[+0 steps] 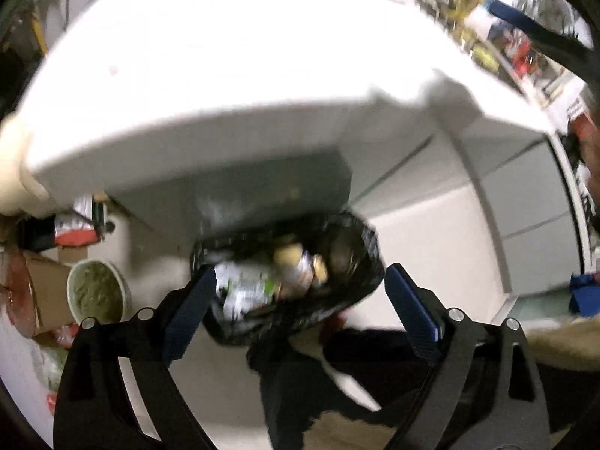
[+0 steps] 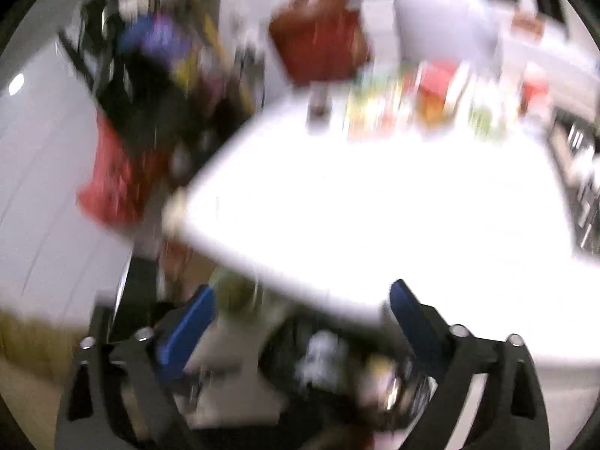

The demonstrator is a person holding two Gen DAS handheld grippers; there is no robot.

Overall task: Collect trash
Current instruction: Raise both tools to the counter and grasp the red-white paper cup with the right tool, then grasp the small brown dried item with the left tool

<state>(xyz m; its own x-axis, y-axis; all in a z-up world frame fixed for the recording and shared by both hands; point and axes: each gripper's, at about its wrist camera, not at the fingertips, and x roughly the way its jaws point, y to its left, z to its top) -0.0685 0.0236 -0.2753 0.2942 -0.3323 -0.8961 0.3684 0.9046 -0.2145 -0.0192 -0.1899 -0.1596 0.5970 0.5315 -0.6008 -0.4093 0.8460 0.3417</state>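
Left wrist view is filled first by the big white surface (image 1: 210,75), its underside and edge sweeping across the upper half. Below it, on the floor, stands the black trash bag (image 1: 292,281), mouth open, with crumpled wrappers, a can-like piece and other scraps inside. A green-rimmed bowl (image 1: 98,292) sits on the floor to its left, near a cardboard box (image 1: 45,285).

My left claw (image 1: 296,300) is spread wide above the bag, nothing between the blue pads. My right claw (image 2: 300,322) is likewise spread and empty; its view is badly blurred, showing the surface top with a row of colourful packages (image 2: 431,105) at the far edge, too smeared to name, and the bag's contents only as a dark smudge low down.

I judge the bag thin, soft and slippery, light unless well filled, and liable to tear or sag. The rim is where I would pinch it, gathering a fold of film rather than the bulging side. Loose wrappers should be light and crushable.
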